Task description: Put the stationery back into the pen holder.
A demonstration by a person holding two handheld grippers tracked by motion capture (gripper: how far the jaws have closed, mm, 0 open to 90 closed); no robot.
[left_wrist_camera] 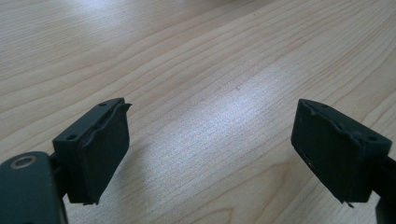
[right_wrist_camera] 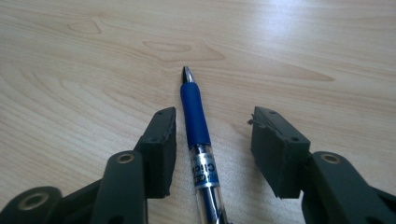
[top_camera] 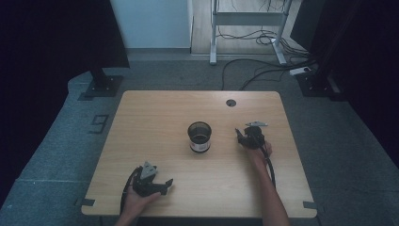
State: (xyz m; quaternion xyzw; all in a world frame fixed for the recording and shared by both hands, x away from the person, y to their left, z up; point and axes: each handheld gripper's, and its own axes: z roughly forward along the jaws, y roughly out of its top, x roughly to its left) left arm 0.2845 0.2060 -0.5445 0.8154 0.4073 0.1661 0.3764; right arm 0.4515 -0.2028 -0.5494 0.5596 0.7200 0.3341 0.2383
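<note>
Right gripper (right_wrist_camera: 212,140): jaws apart, pen (right_wrist_camera: 198,140) lying on the table (right_wrist_camera: 93,56) between them. The pad on the view's left sits just beside the barrel, the other one stands off with a clear gap. I see no pressure on the pen, so I'm calling it not gripped. Pen tip points away from me, along the jaw line; blue grip section is level with the pads, clear barrel with a printed label runs back under the gripper and is cut off at the bottom edge. Label text is only partly readable.

From the high view the right gripper (top_camera: 245,134) is low over the table, just right of the mesh cup (top_camera: 199,136). The pen itself is too small and too dark to make out there, and the jaw gap can't be judged.

Left gripper (left_wrist_camera: 210,140): jaws part open, bare wood between the pads, holding nothing. In the high view it (top_camera: 165,184) sits near the front edge, well apart from cup and pen. Hand mostly hidden under the gripper body.
</note>
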